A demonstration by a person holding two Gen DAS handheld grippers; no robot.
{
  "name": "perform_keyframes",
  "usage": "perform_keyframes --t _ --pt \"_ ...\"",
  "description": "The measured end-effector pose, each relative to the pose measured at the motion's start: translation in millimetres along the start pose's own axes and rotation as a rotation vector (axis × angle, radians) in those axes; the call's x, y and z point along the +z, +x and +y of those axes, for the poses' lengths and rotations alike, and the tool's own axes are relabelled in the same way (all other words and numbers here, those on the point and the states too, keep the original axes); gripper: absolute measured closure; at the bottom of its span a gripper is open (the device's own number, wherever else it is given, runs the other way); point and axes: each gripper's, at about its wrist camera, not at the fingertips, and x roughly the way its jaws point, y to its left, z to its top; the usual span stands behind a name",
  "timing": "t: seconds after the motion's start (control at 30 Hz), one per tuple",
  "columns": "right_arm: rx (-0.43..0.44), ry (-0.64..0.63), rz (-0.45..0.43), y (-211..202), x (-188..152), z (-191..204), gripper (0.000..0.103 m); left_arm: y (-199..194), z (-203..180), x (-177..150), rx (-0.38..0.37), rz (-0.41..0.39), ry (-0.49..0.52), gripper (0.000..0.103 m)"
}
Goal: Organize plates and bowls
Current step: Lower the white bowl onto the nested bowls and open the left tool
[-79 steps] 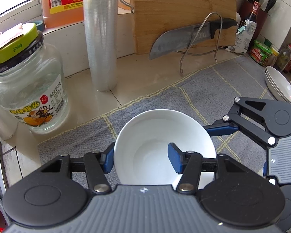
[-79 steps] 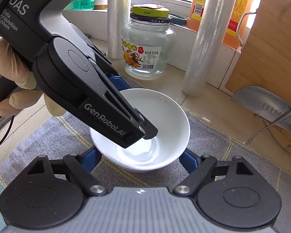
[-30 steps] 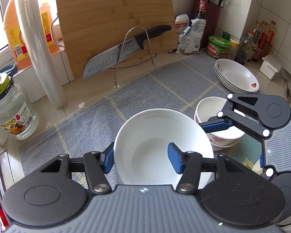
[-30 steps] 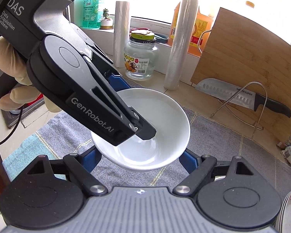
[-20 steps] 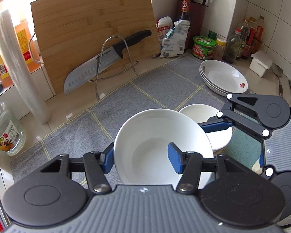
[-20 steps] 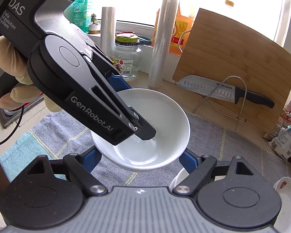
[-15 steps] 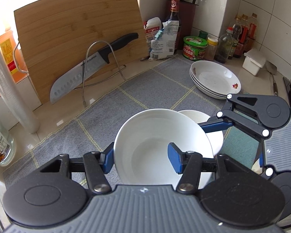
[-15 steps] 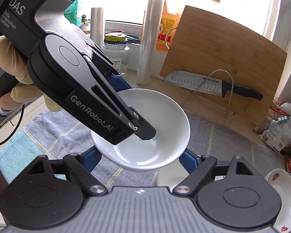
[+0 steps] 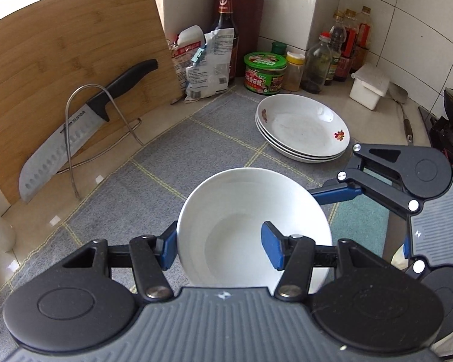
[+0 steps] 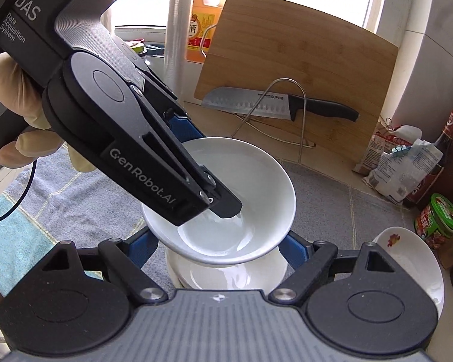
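My two grippers carry one white bowl (image 9: 250, 199) between them above the grey mat (image 9: 172, 150). My left gripper (image 9: 220, 249) is shut on its near-left rim, one blue pad outside and one inside. My right gripper (image 10: 219, 247) is shut on the bowl (image 10: 256, 166) from both sides under the rim. In the right wrist view a second white bowl (image 10: 226, 277) stands on the mat directly beneath the carried one. In the left wrist view the held bowl hides it. A stack of shallow white plates (image 9: 302, 129) with red flower marks lies on the mat to the right.
A bamboo cutting board (image 9: 60, 75) leans on the back wall with a knife (image 9: 84, 126) in a wire stand before it. Bags, jars and bottles (image 9: 265, 72) crowd the back right corner. A white box (image 9: 368, 86) and a spatula lie right of the plates.
Both grippers have carried the bowl rightward along the counter. The glass jar and film roll have left the left wrist view. The second bowl has passed under the carried one.
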Motion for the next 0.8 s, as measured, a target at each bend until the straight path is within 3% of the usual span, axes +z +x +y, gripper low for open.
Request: perform_keyframes --t 0.37,0.8 --pt "-0.022 0.035 0.037 9.3 -13.5 -12.7 0.013 26.4 -9.1 5.3 -0.031 0.039 0.011 0.048" --pt "0.007 0.048 0.050 9.9 -12.6 -13.7 0.014 29.5 -6.2 3.6 -0.038 0.059 -0.011 0.047"
